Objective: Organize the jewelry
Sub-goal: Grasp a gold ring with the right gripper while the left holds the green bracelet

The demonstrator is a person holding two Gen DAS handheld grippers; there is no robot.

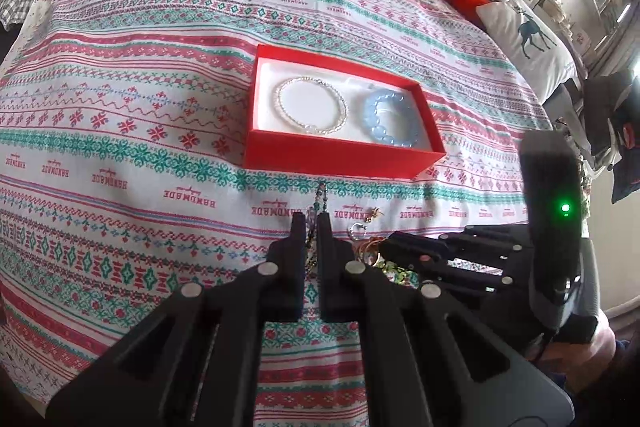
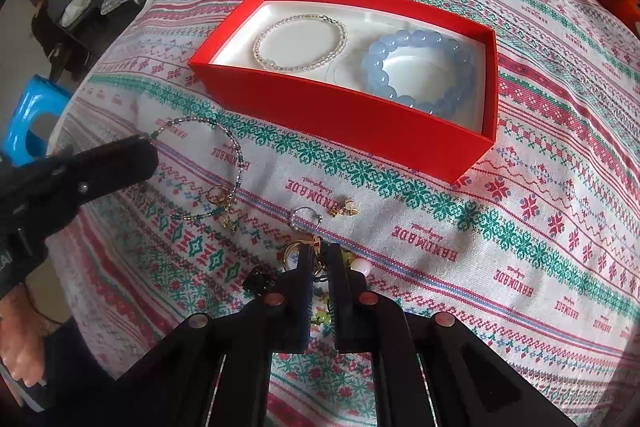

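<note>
Loosely looped on the bedspread (image 2: 520, 227) before the red box (image 2: 360, 123), a thin green beaded bracelet (image 2: 236, 155) looks light, limp and snag-prone, best pinched across its strand. Left hand-held gripper (image 1: 311, 223) is clamped on it; right hand-held gripper (image 2: 321, 255) is nearly together around a gold ring cluster (image 2: 296, 255).

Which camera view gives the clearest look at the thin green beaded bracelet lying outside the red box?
The right wrist view: the thin green beaded bracelet lies as an open loop on the patterned bedspread, with the left gripper at its rim. The left wrist view shows only a short beaded stretch poking past that gripper's nearly closed fingertips.
</note>
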